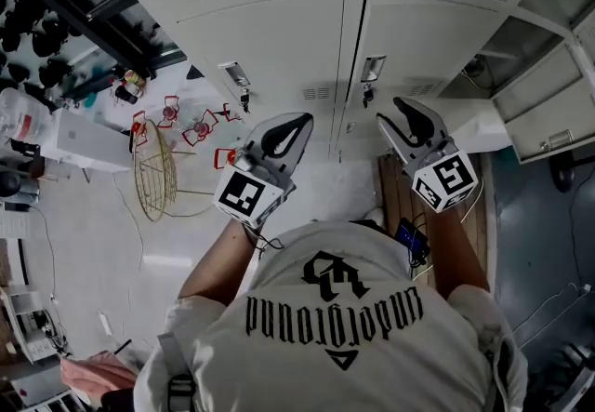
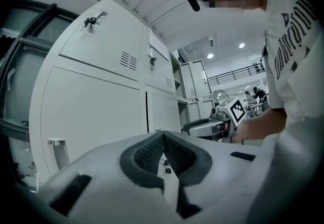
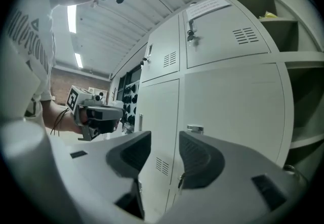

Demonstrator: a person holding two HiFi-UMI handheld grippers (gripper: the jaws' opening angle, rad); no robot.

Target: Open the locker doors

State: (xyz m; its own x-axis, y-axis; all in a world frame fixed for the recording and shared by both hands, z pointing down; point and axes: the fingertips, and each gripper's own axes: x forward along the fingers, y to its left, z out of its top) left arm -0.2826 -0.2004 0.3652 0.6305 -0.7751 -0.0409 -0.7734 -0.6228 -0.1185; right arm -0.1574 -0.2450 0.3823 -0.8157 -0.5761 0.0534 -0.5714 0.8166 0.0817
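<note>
Locker doors (image 1: 279, 47) ahead, clear of jaws

Shows left gripper (image 2: 163, 135) w/ jaws shut tip to tip, nothing btwn. Runs beside closed grey locker doors (image 2: 86, 112) on left, w/ latch handle (image 2: 57, 149) low on nearest & key (image 2: 91, 20) up top. Has right gripper (image 2: 190, 128) beyond, in person's hand (image 2: 253, 126).

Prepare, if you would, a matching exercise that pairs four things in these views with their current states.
Things:
1. left hand-held gripper
2. right hand-held gripper
3. lower left locker door
4. far-right locker

States:
A. standing open
B. jaws apart, nothing held
C. closed
D. jaws together

Pairs: 1-D; 2-B; 3-C; 4-A
</note>
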